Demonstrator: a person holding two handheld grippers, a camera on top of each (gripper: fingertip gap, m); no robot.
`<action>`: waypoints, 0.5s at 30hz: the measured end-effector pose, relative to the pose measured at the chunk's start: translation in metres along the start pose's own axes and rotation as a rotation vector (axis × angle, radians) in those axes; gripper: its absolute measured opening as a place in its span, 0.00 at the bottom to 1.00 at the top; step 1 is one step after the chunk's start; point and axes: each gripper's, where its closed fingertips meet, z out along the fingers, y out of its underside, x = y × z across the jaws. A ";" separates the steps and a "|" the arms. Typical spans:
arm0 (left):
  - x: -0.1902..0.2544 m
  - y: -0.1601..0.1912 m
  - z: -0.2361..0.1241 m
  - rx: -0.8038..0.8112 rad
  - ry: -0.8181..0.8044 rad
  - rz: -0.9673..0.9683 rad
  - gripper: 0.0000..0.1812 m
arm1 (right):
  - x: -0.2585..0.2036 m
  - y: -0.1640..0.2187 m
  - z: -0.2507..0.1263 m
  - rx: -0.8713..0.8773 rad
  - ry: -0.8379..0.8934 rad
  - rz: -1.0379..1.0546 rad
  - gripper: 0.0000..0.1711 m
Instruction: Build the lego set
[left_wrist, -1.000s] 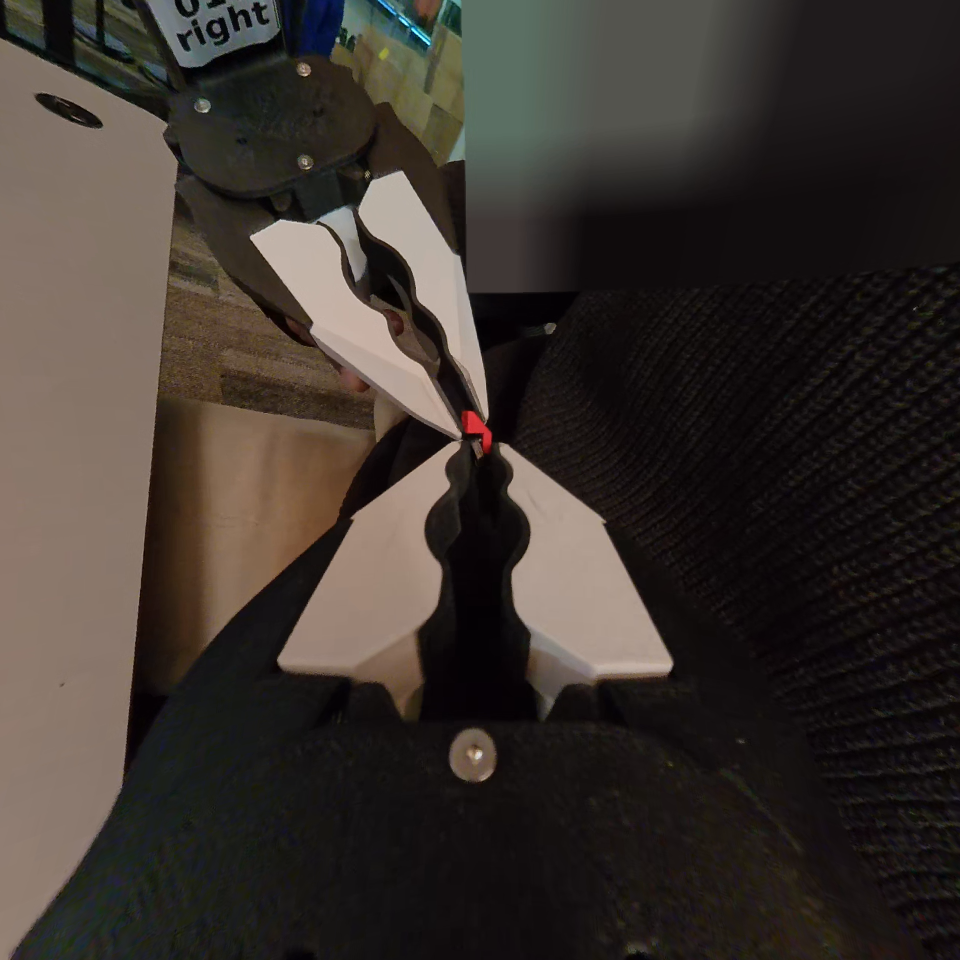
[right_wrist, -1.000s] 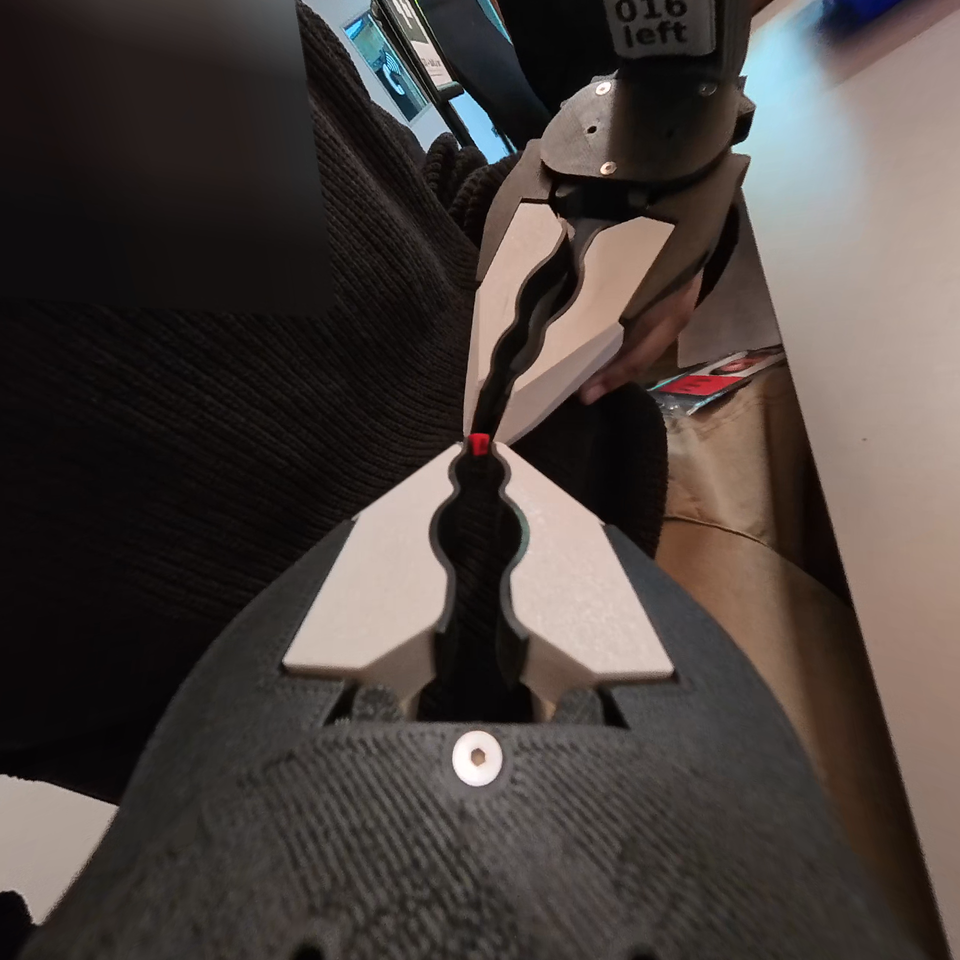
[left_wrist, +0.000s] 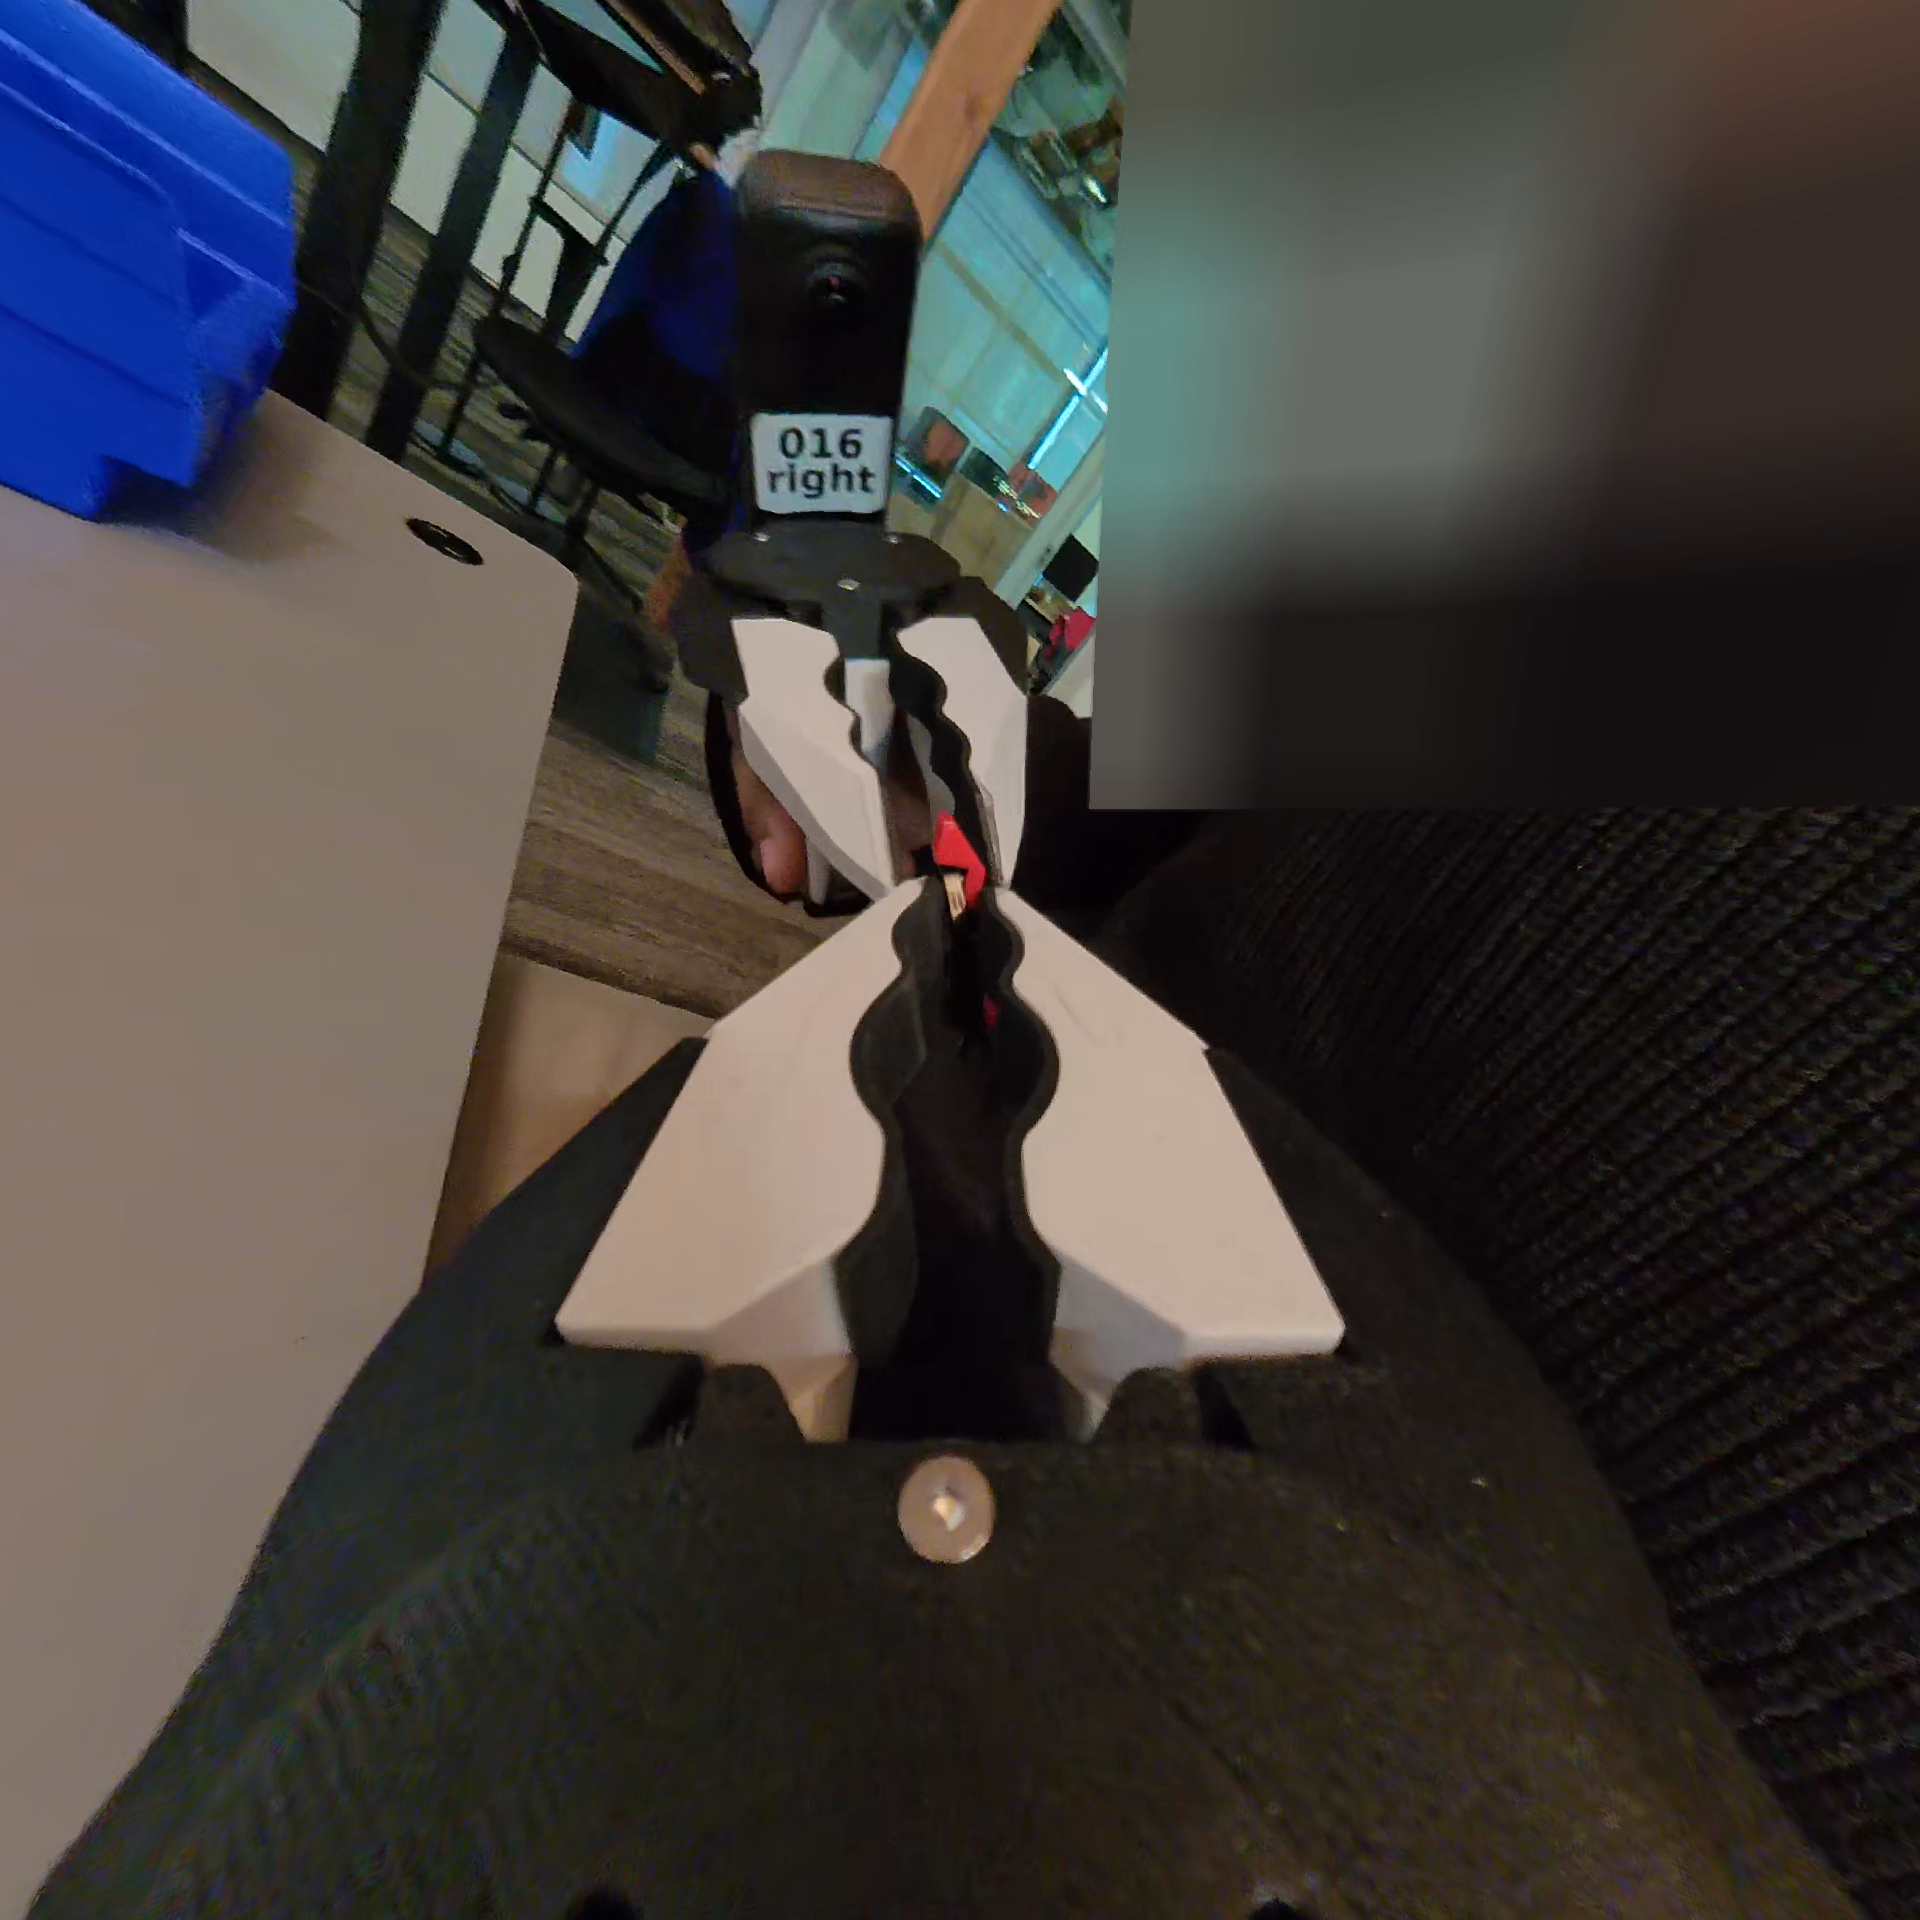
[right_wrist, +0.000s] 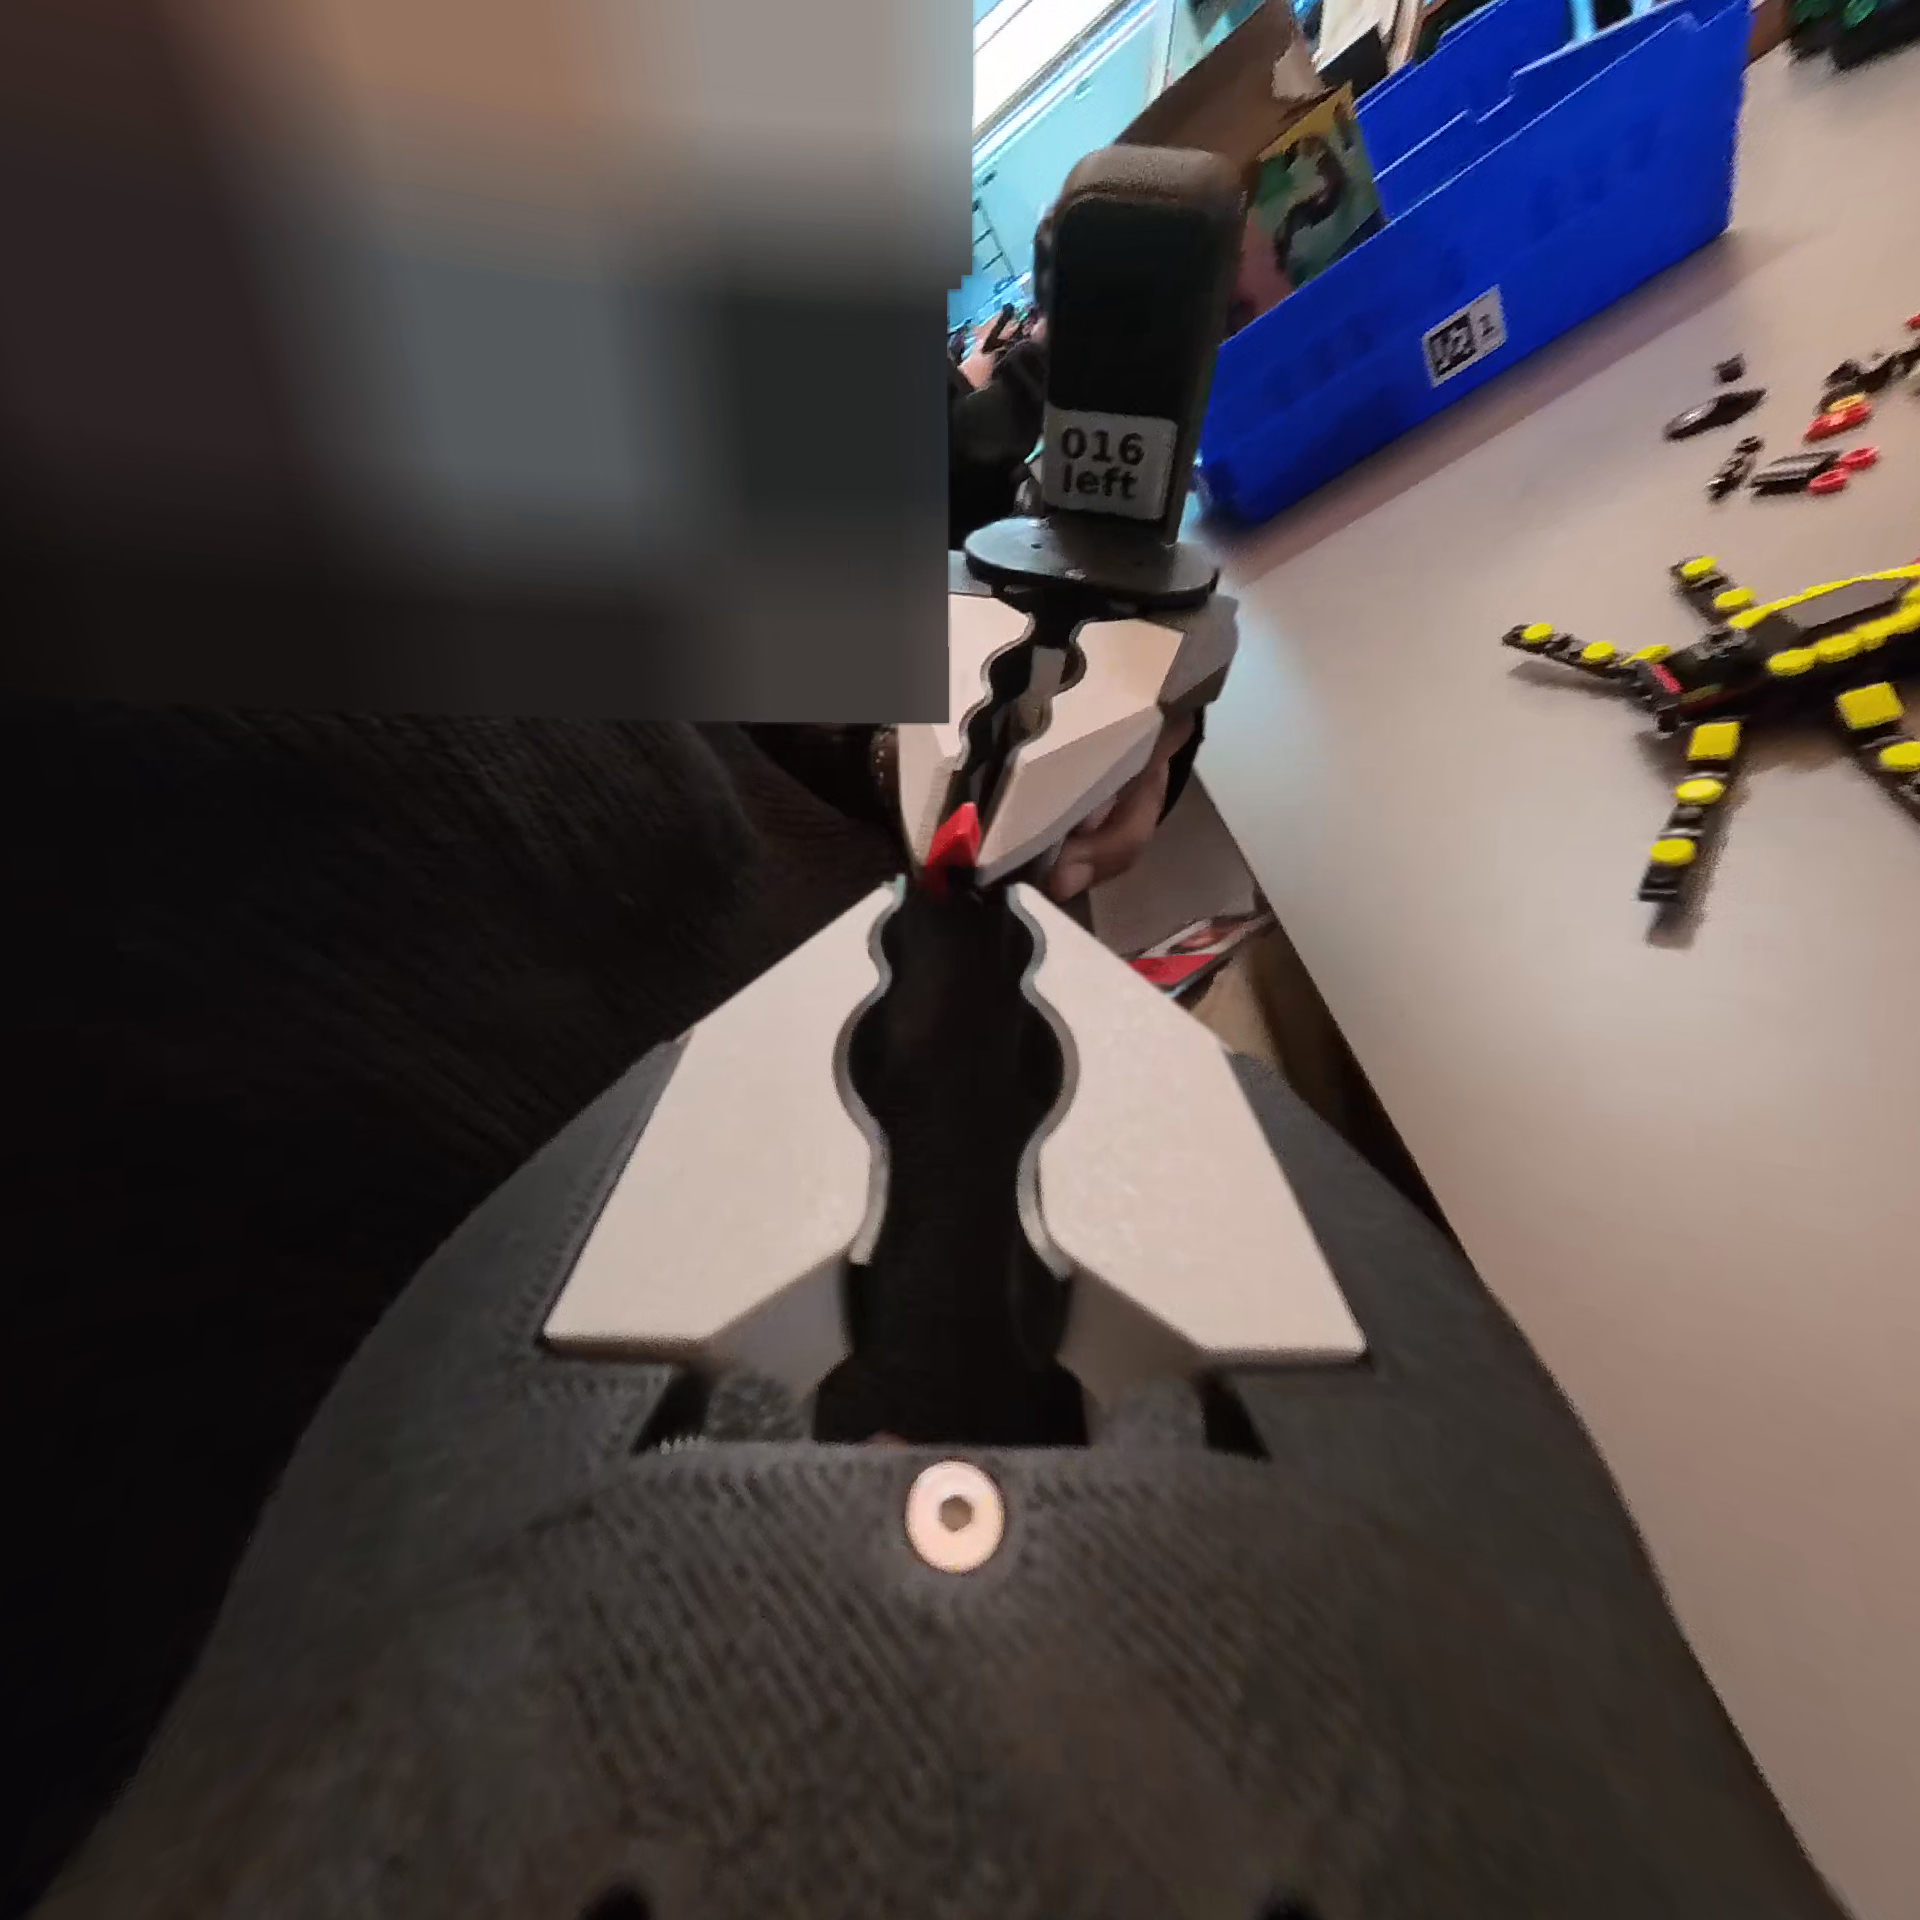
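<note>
Both claws met tip to tip in front of the person's dark knitted sweater (left_wrist: 1558, 1195), off the table edge. Left gripper (left_wrist: 961, 909) was clenched, its white fingers (left_wrist: 790, 1122) nearly together, pinching a thin black piece (left_wrist: 968, 987) that ran back between the pads. Right gripper (right_wrist: 951, 894) was likewise clenched, and a small red lego piece (left_wrist: 954, 844) sat exactly where the two pairs of tips came together. From the left wrist view the red piece appeared to lie between the far claw's tips, touching the end of the black piece; from the right wrist view the same red piece (right_wrist: 954, 836) seemed to sit in the far, left claw. Which claw truly bore it I could not tell.

A hand (left_wrist: 774, 847) showed behind the far gripper in the left wrist view, wrapped around its handle.

To the side of the joined tips lay the pale table (right_wrist: 1558, 1143). On it, well apart from the claws, rested a partly built black and yellow lego model (right_wrist: 1756, 675) with studded arms spread out. Farther back lay scattered loose pieces (right_wrist: 1787, 457), black and red, and beyond them stood a blue bin (right_wrist: 1507, 260). Below the table edge, near the far gripper, a red and white item (right_wrist: 1184, 951) lay partly hidden.
</note>
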 end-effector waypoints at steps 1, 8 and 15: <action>0.000 0.000 0.000 -0.003 -0.005 0.007 0.01 | 0.000 0.000 0.002 0.005 0.013 -0.006 0.09; 0.003 0.002 0.001 -0.017 0.010 0.018 0.01 | -0.003 -0.001 0.004 0.021 -0.023 0.013 0.05; 0.009 0.010 0.004 -0.081 0.016 0.070 0.01 | -0.010 0.007 0.004 -0.028 -0.114 0.031 0.05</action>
